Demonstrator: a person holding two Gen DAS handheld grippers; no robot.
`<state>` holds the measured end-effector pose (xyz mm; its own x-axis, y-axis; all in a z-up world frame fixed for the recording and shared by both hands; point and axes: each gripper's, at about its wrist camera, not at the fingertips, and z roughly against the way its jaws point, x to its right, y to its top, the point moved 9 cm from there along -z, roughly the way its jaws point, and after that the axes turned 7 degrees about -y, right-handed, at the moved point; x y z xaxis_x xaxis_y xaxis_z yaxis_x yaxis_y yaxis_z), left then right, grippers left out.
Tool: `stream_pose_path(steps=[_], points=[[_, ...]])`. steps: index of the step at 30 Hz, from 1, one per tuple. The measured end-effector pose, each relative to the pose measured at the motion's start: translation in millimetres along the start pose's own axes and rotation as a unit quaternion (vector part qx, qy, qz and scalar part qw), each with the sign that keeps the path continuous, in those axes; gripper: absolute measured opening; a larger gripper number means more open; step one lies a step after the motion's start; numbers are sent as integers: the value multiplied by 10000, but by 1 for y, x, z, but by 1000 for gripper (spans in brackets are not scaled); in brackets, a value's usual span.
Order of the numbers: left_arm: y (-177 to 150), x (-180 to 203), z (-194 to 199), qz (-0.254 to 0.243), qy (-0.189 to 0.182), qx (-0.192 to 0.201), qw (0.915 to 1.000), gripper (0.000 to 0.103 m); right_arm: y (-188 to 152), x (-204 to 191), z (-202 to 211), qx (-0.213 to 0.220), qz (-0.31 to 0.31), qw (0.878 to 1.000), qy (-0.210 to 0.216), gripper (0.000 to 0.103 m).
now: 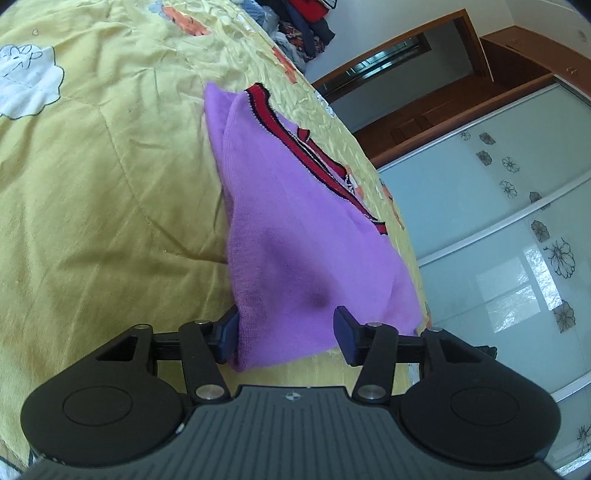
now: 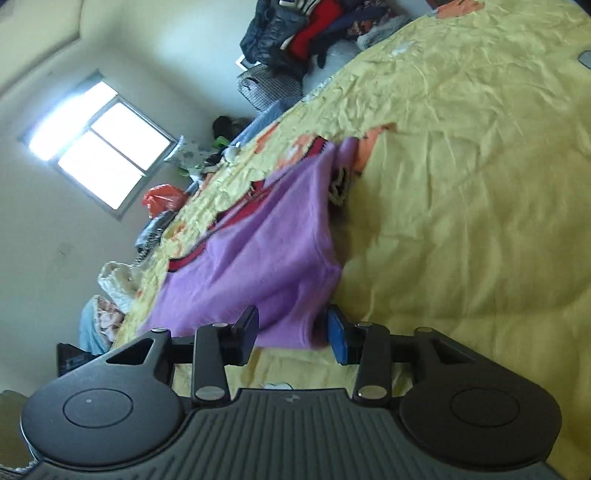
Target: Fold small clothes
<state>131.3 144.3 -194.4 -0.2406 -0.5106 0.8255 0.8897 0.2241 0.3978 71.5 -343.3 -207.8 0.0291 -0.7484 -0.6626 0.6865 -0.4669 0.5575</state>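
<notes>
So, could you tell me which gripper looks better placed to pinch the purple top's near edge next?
Probably the right gripper: the purple top fills most of the gap between its fingers. The left gripper stands wider, with cloth against one finger only, so it has further to close.

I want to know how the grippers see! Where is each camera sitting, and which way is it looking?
Left wrist: sits on the left gripper, looking along its fingers over the purple garment on the yellow bedspread, toward sliding wardrobe doors. Only the gripper shows.
Right wrist: sits on the right gripper, looking over the same purple garment toward a window and a clothes pile. Only the gripper shows.
Shared: the garment between open jaws, and the bedspread.
</notes>
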Motion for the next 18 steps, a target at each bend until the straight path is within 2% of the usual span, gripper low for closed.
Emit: stream_pose_path(steps=[1,2,3,6,9,12,13,15,18], points=[[1,-1,-1,-22,63,-13,10000,36,-1,0,-2,-24,40,10000,-31,12],[0,-2,-4,-24,152,-107,9998,0,-1,-2,-3,-2,108,9999,-88,7],[-1,-3,-6,-52,163,-163,9997,3,1,-6,-4,67,183,9998,-66,6],[1,8,-4,-276,43,-224,9994,3,3,-23,1,179,214,9991,314,6],[12,18,14,-482,-70,-176,9987,3,16,-37,21,482,-25,9924,1130,4],[19,17,29,-626,89,-176,9978,3,27,-44,37,607,-37,9859,1556,2],[18,14,32,-629,195,-203,9976,3,28,-44,41,627,23,9856,1569,2],[10,8,33,-631,301,-335,9970,3,28,-41,44,579,167,9892,1333,2],[-3,-6,32,-671,576,-500,9948,3,15,-22,38,265,389,9966,671,2]])
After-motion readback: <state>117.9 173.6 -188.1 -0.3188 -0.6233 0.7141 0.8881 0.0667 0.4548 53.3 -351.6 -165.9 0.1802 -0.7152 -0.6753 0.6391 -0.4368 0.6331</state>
